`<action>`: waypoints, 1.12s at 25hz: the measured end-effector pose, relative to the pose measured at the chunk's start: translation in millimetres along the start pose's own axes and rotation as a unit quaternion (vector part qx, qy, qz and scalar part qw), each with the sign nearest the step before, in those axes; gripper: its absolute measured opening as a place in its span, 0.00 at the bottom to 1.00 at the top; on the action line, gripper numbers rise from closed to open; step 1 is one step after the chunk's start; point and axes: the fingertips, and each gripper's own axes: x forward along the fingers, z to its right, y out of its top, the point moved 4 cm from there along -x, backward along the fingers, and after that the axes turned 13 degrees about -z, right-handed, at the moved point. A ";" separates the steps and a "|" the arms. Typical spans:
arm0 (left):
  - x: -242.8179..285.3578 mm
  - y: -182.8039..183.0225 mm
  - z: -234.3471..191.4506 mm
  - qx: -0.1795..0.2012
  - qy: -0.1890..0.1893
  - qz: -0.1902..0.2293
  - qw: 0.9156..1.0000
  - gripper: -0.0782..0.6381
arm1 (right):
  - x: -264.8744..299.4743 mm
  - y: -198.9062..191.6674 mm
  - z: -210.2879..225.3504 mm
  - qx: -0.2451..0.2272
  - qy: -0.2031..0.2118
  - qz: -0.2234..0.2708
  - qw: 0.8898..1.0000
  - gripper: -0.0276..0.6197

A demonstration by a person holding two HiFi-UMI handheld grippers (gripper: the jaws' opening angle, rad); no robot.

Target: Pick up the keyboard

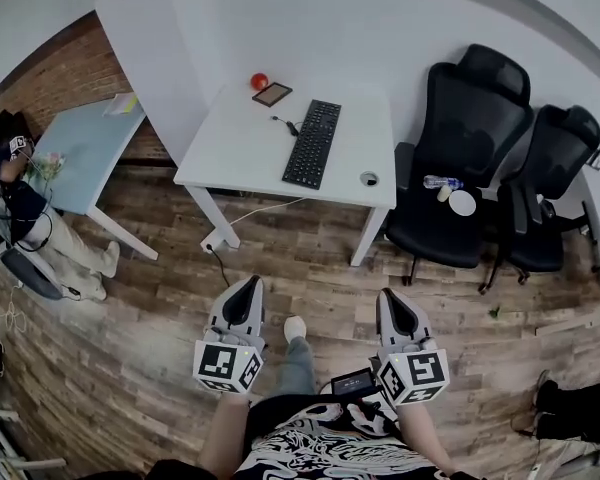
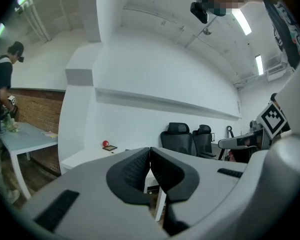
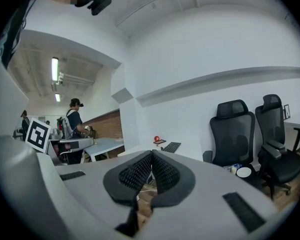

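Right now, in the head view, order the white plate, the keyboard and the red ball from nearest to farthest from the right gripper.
1. White plate, on the black chair, right side.
2. Keyboard, middle of the white table.
3. Red ball, table's far edge, near the wall.

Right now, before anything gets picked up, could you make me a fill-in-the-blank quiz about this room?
The black keyboard lies on the white ____.
The ball behind the keyboard is ____.
____ black office chairs stand to the right.
The left gripper and right gripper are both ____ and empty.
Missing: desk; red; two; shut.
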 end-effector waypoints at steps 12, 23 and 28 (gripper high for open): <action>177.5 68.3 -94.0 0.044 -0.033 -0.010 0.998 0.13 | 183.4 81.2 58.0 0.023 -0.041 -0.020 0.999 0.09; 278.7 96.0 -163.2 0.023 -0.054 -0.023 0.998 0.13 | 283.9 121.8 80.4 0.032 -0.039 -0.010 0.999 0.09; 314.7 104.0 -169.8 0.023 -0.047 -0.026 0.998 0.13 | 312.9 120.9 103.4 0.055 -0.024 -0.028 0.998 0.09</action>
